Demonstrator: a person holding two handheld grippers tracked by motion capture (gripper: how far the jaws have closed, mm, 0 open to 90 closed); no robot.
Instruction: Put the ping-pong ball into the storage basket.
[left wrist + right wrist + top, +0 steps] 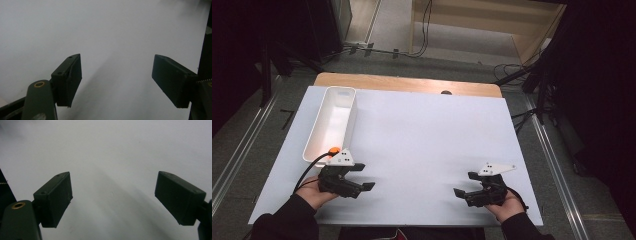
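White sheet (427, 150) covers the wooden table (412, 82); white tray (332, 122) lies at its left

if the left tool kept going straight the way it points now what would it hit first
Probably nothing close. The left tool points rightward across the bare white table cover, jaws open with nothing between them. The white bin lies behind and to its side. Farther along that line sits the right tool, though depth is unclear.

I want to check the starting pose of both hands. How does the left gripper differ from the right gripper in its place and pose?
The left gripper lies close beside the near end of the white tray; the right gripper lies far from the tray, on bare white table. The left gripper points toward the table's right side, the right gripper toward its left, so they face each other. Both are open with nothing between the jaws.
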